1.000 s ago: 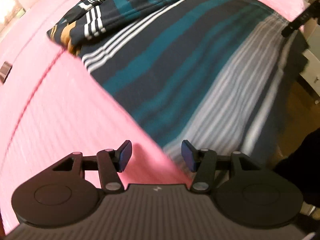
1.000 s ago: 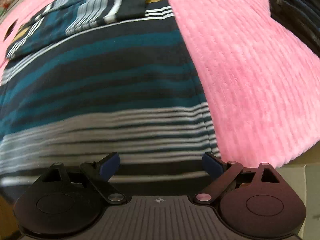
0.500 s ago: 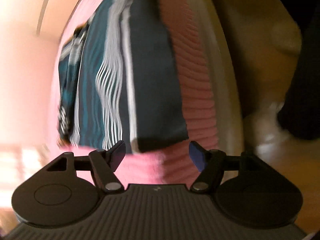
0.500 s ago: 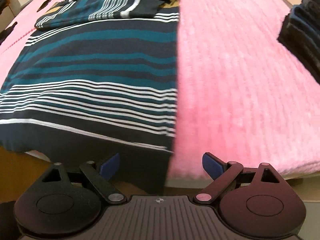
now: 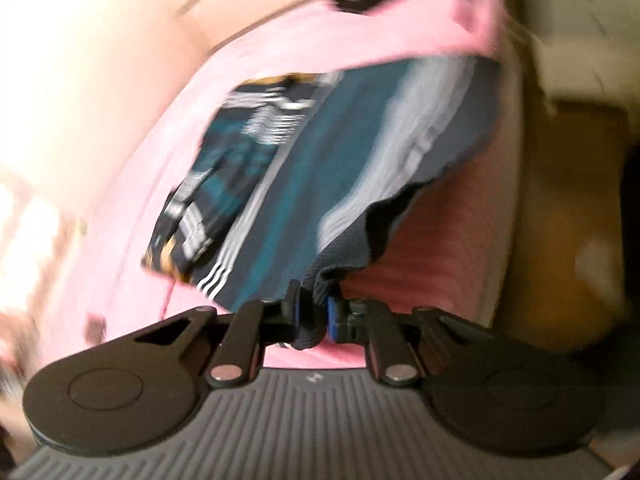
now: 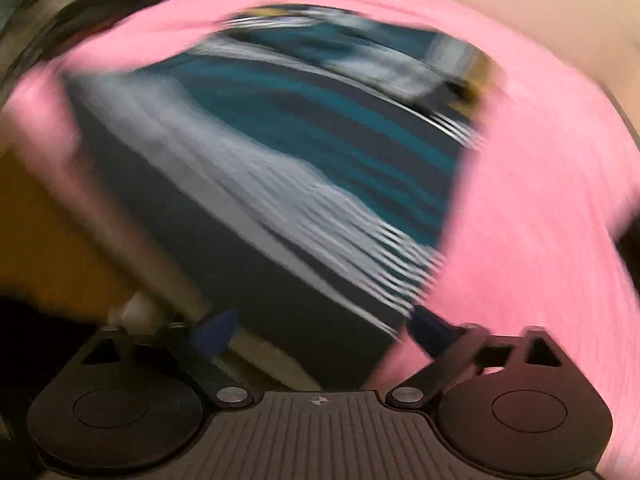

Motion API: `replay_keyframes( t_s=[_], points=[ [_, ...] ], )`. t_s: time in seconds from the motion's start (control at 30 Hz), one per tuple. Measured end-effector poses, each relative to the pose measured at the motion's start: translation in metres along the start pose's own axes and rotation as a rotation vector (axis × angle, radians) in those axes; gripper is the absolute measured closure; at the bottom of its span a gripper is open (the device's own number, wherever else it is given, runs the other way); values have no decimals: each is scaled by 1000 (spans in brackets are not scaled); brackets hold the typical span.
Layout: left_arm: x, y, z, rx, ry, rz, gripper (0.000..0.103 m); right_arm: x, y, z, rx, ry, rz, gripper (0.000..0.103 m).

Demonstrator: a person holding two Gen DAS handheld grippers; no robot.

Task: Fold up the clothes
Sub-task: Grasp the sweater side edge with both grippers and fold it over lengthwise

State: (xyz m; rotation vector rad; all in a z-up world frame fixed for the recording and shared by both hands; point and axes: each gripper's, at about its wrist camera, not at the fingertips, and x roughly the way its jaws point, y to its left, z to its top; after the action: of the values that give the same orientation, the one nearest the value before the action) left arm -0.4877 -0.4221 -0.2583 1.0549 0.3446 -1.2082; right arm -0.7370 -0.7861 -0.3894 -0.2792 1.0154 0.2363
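Striped shirt (image 5: 336,168) lies lengthwise across the pink bedspread (image 5: 248,52), its dark hem overhanging the bed's edge. Left gripper (image 5: 314,314) pinches a hem corner. Right gripper (image 6: 320,328) hangs with fingers wide apart by the opposite corner.

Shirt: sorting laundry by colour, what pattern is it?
Navy shirt with teal and white stripes; clearest in the right wrist view.

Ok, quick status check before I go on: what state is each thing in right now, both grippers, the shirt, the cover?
left gripper: shut on the striped shirt's dark hem corner.
right gripper: open, holding nothing, hem corner lies between its fingers.
striped shirt: spread on the cover, sleeves folded in at the far end, one hem corner lifted.
pink cover: lies under the shirt.
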Motion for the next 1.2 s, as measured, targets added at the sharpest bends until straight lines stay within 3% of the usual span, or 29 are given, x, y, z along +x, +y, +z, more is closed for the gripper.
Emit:
replay_keyframes(
  t_s=[0.1,0.23,0.33,0.4,0.43,0.5,0.53,0.57,0.67,0.83,0.97,1.2],
  points=[
    [1,25,12,-112,12,-25,93,13,36,-3,-197,-24,-5,0],
    [8,38,20,-192,29,-68,93,42,62,-11,-331,-88,-100,0],
    [4,40,15,-234,46,-87,93,62,77,-16,-395,-142,-118,1],
    [4,39,12,-244,61,-93,93,72,77,-18,-416,-150,-147,31],
    [4,39,11,-245,68,-92,93,71,74,-17,-395,-135,-152,57],
    [4,40,11,-243,83,-90,95,60,62,-14,-350,-116,-133,72],
    [3,39,12,-235,91,-89,95,53,56,-12,-332,-108,-119,93],
    [2,38,13,-223,100,-87,96,45,53,-9,-323,-99,-112,102],
    [-4,34,16,-181,113,-84,97,15,31,5,-272,-78,-58,102],
    [-37,14,16,-132,109,-85,99,-42,16,25,-345,-64,-10,102],
    [-68,-4,2,-176,142,-82,99,-84,25,31,-381,-42,64,102],
    [-133,-37,2,-272,254,-147,99,-145,55,15,-384,98,276,102]
  ],
)
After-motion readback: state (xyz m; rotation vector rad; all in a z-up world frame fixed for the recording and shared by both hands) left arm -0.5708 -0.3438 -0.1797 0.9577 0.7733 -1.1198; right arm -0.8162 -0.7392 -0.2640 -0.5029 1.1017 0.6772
